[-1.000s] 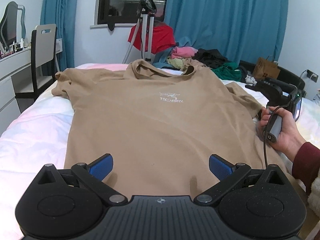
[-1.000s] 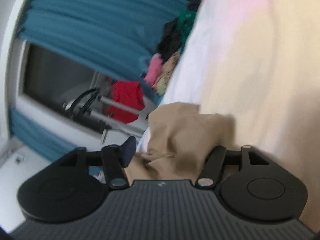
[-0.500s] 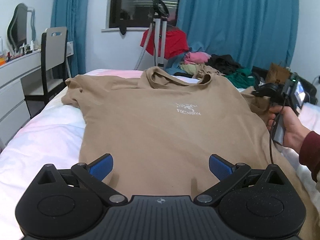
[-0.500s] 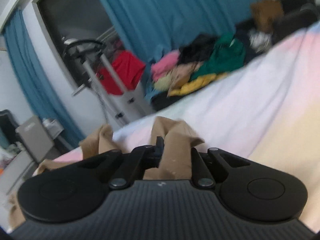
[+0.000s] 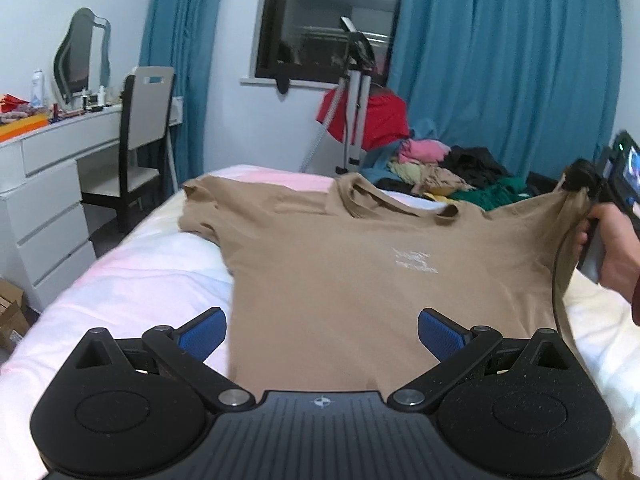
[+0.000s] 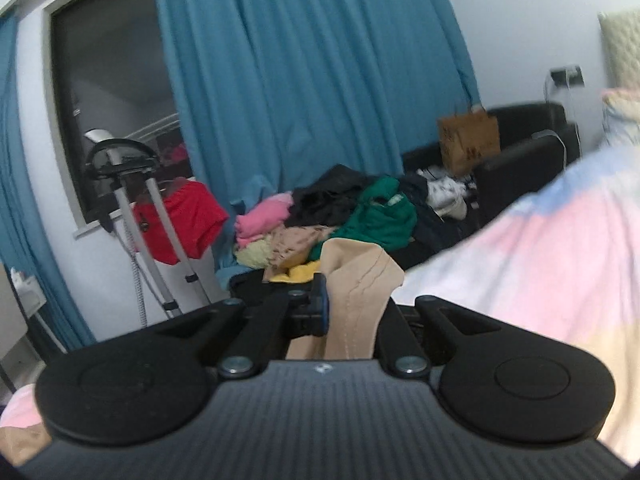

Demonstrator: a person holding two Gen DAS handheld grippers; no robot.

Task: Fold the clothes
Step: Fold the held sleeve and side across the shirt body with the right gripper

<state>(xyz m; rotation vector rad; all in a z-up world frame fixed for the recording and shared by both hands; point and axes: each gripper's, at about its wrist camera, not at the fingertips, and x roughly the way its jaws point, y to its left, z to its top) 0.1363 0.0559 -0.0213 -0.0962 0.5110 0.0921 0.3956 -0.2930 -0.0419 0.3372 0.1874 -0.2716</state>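
So here's my view: the tan t-shirt (image 5: 360,264) is laid out front side up on the bed (image 5: 132,280), collar pointing away from me toward the window, small white chest print showing. The hem end sits right under my left tool (image 5: 320,332), which is spread wide, blue pads (image 5: 202,330) well apart, one over the pink-and-white bedding just off the shirt's left edge and the other over the fabric. It isn't gripping anything, just hanging above the bottom of the shirt.

My right tool (image 6: 348,308) is pressed together on the shirt's right sleeve (image 6: 360,280). In the right wrist view a bunched fold of tan cloth with the stitched seam visible sticks up between the fingers, clamped against the blue pad. From the left wrist view you can see that same sleeve (image 5: 560,216) pulled up off the bed and out to the right, with the hand (image 5: 612,248) holding the tool handle and a black cable hanging down over the shirt's edge. The rest of the shirt lies flat, and the left sleeve rests at the far left side of the bed.

Background stuff: a pile of clothes (image 6: 340,216) (pink, green, black, yellow) past the end of the bed, a garment steamer stand (image 5: 356,92) with something red on it, blue curtains (image 5: 500,72), and a white dresser surface (image 5: 52,148) with a chair (image 5: 140,132) on the left.
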